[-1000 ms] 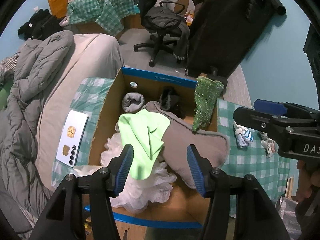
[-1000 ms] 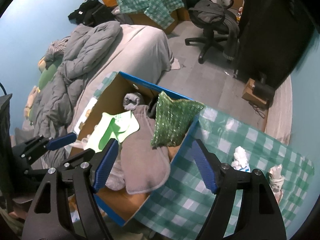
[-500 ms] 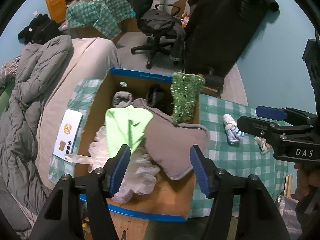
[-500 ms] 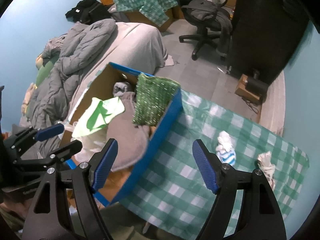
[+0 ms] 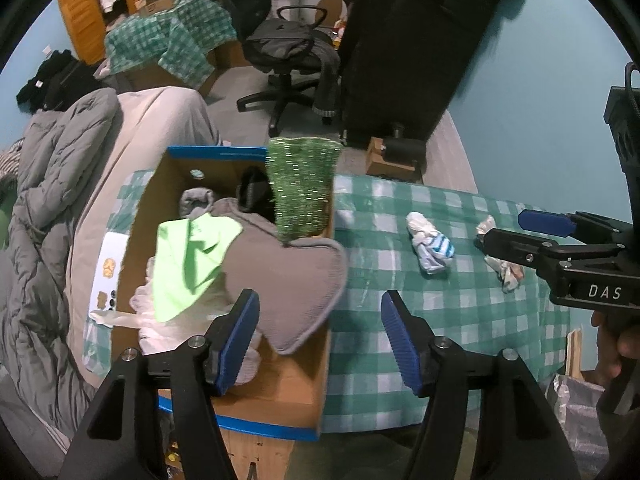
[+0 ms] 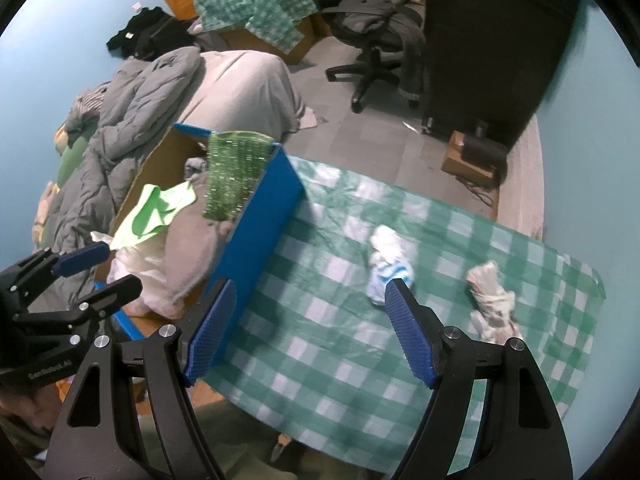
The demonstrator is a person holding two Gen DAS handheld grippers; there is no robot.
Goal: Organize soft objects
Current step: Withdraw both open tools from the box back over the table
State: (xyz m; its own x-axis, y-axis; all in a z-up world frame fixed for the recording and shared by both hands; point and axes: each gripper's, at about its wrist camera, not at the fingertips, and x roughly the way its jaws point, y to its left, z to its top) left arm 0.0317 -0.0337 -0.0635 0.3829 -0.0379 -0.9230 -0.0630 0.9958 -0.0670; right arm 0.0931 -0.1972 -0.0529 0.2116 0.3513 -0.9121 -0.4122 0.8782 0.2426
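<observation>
Both tongs shifted from box point(image 5: 280, 392) toward socks point(image 6: 386, 268); left tongs point(image 5: 320, 336) opening, empty

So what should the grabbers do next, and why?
Probably bring the right gripper down over the white-and-blue sock bundle and close on it. Its jaws are open and empty, and that bundle lies on the checked cloth, outside the box. The left gripper holds nothing; its jaws are opening.

A green-checked cloth point(image 6: 360, 320) covers my table, bearing a blue-sided cardboard box point(image 6: 260, 232) at its left end, a white-and-blue striped bundle point(image 6: 386, 260) toward the middle and a crumpled pale bundle point(image 6: 490, 300) near the right.
</observation>
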